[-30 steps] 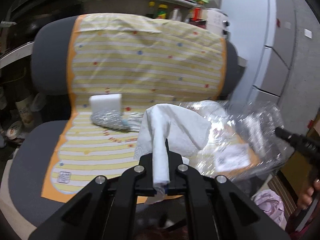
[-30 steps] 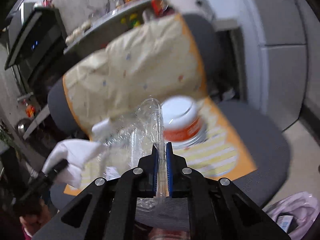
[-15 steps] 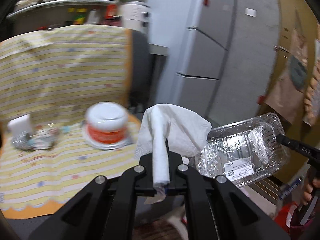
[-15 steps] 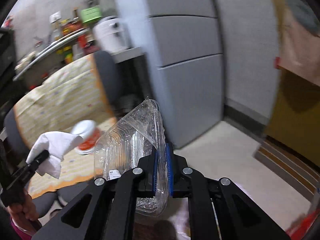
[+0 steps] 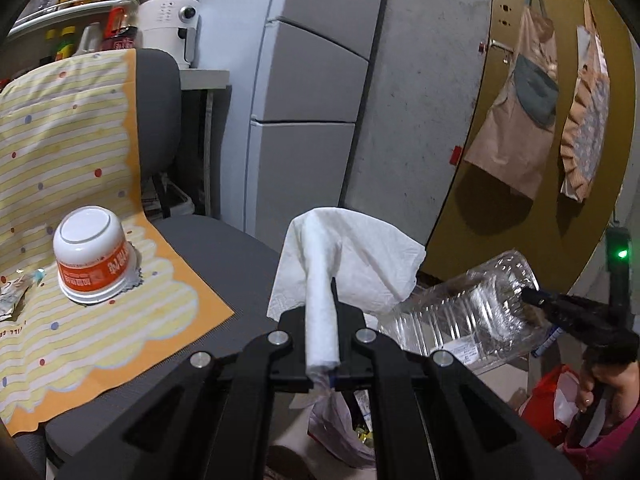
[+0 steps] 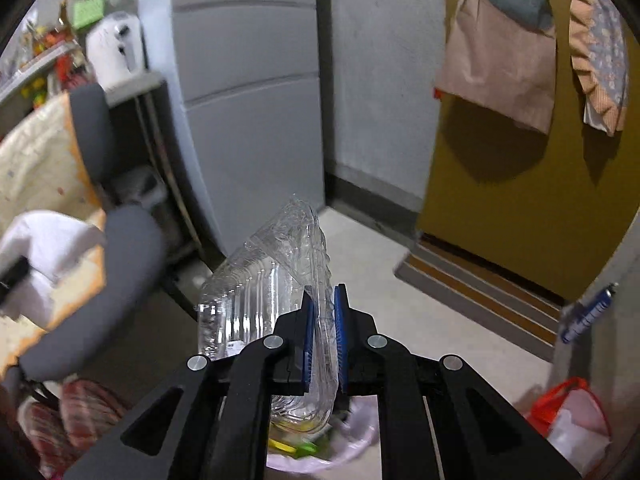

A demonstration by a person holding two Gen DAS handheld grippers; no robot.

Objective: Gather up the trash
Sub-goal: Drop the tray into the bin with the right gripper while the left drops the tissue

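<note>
Dim indoor light, heavy fisheye bending, dark corners, right wrist view motion-blurred leftward.

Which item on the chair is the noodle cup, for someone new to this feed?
Find the grey office chair draped with a yellow striped cloth. On the cloth's seat part stands a white and orange plastic cup, upside down, the only round tub among flat scraps.

The right gripper (image 6: 322,320) has just been opening, a crumpled clear plastic clamshell container (image 6: 272,292) between its blue pads, above a trash-filled pale pink plastic bag (image 6: 360,436).
</note>
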